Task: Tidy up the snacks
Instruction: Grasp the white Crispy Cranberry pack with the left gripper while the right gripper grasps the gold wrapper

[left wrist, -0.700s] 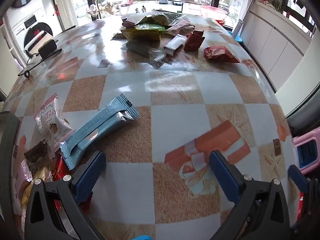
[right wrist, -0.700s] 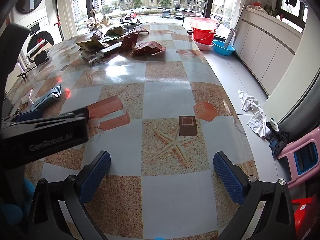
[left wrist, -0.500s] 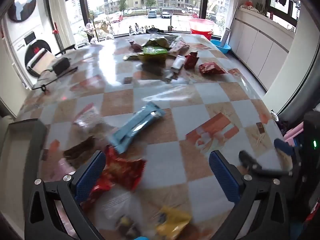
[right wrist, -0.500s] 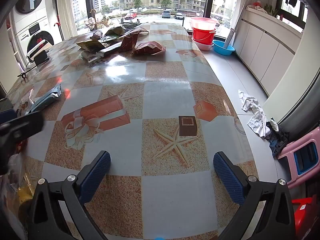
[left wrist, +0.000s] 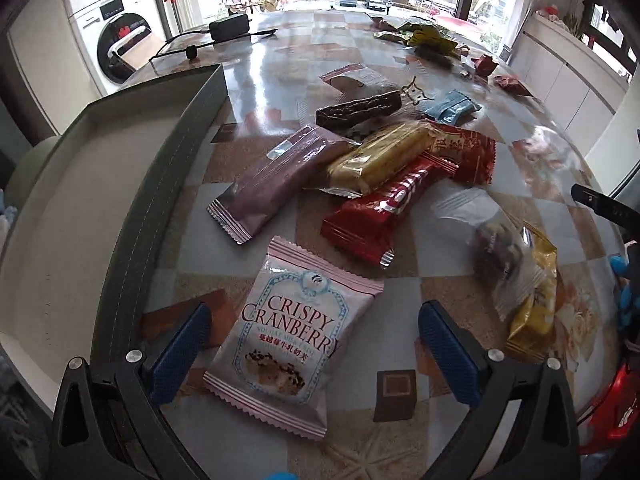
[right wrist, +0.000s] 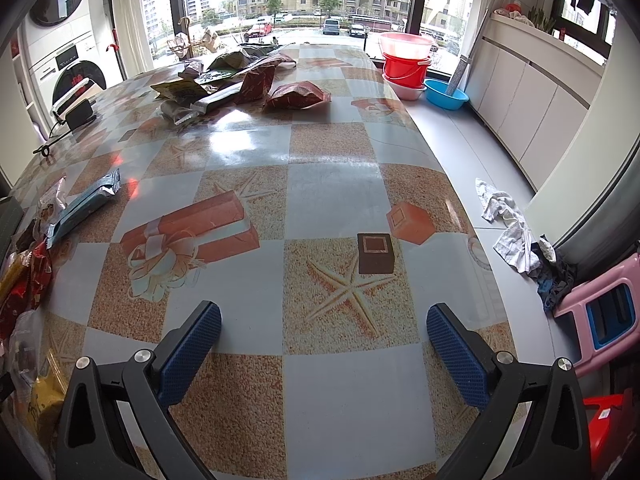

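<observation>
The left gripper (left wrist: 312, 344), jaws wide and empty, frames the Crispy Cranberry packet (left wrist: 290, 344) at its 6 o'clock beside the grey tray (left wrist: 160, 168); better to lower squarely and pinch across the packet's width. The right gripper (right wrist: 324, 344) gapes empty over bare table (right wrist: 332, 152). Half a second ago the left view showed mid-table, not this near pile

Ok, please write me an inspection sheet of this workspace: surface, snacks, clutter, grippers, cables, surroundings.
Surface: glossy checkered table, dry.
Job's things: cranberry packet between the left gripper's open jaws, untouched; red bar, yellow bar and purple bar piled beside an empty grey tray; second snack heap at the far end.
Clutter: nothing seen.
Grippers: left gripper open; right gripper open over bare table.
Cables: black adapter with cord on table.
Surroundings: washing machine, red bucket, rags on floor.
</observation>
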